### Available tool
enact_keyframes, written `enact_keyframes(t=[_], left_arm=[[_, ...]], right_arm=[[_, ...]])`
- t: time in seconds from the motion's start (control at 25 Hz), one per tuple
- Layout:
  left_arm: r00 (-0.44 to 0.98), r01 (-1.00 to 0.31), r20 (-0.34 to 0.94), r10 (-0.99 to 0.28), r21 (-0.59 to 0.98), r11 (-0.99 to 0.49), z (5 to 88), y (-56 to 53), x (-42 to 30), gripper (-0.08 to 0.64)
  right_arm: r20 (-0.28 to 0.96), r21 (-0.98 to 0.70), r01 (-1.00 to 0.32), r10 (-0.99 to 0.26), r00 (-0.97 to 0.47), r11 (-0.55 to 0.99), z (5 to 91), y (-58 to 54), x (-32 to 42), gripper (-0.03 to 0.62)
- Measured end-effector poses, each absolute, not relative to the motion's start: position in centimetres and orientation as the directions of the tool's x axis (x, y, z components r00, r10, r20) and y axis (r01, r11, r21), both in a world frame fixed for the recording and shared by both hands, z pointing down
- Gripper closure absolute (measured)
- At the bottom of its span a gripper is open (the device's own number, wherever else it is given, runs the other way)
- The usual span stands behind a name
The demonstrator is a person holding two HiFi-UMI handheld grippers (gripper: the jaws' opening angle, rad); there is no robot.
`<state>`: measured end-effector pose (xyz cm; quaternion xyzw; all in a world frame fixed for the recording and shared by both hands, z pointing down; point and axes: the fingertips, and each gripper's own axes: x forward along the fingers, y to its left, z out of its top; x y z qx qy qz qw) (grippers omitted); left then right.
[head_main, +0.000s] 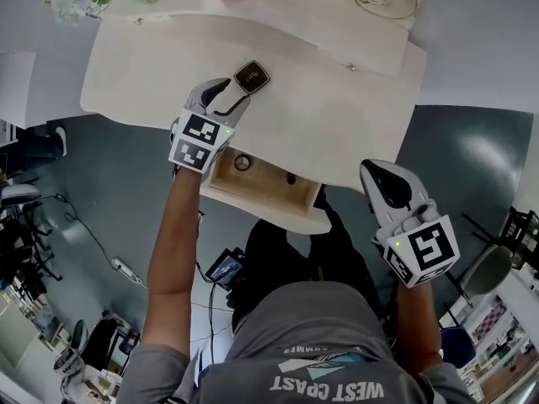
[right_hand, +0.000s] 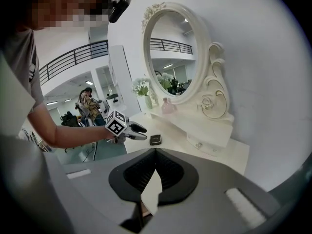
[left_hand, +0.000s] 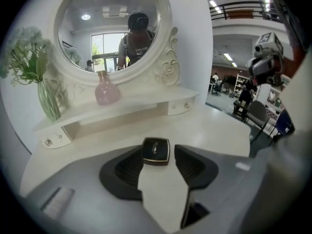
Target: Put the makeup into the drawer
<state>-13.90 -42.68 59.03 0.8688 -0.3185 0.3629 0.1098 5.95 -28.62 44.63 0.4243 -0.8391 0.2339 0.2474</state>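
Note:
A black square makeup compact (head_main: 251, 77) with a gold rim lies flat on the white vanity top (head_main: 337, 116). My left gripper (head_main: 231, 91) is open just short of it. In the left gripper view the compact (left_hand: 156, 151) sits at the mouth of the left gripper (left_hand: 158, 155), and neither pad touches it. Under the table's front edge the wooden drawer (head_main: 286, 202) stands pulled open, with a small ring (head_main: 242, 162) and a dark bit inside. My right gripper (head_main: 381, 178) hangs off the table's right front corner. It is shut (right_hand: 155, 152) with nothing in it.
At the back of the vanity stand an oval mirror (left_hand: 114, 28), a raised shelf (left_hand: 122, 106), a glass vase of flowers (left_hand: 46, 99) and a pink bottle (left_hand: 106, 92). The person's legs are right below the open drawer. A chair (head_main: 493, 268) stands to the right.

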Motion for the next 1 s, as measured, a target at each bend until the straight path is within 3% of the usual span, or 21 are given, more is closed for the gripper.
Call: enact_keyframes(t=[0.44,0.68,1.0], left_arm=[[0.479,-0.641,0.75,-0.456,-0.056,-0.765,62.7,-44.8,-13.3,0.155],[0.471,-0.616,0.771,-0.429,-0.061,-0.785,64.4,-45.4,-12.9,0.159],[0.493,-0.603,0.781,-0.383,-0.009,-0.797,65.5,-44.9,-12.5,0.257]], right_arm=[[0.638,-0.199,-0.83,-0.574,-0.513,0.521,46.9,-29.0,6.9,0.589],[0.645,-0.205,-0.832,-0.569,-0.511,0.515,47.7,-29.2,7.2,0.589],[0.645,-0.211,-0.833,-0.567,-0.512,0.512,47.9,-29.4,7.4,0.589]])
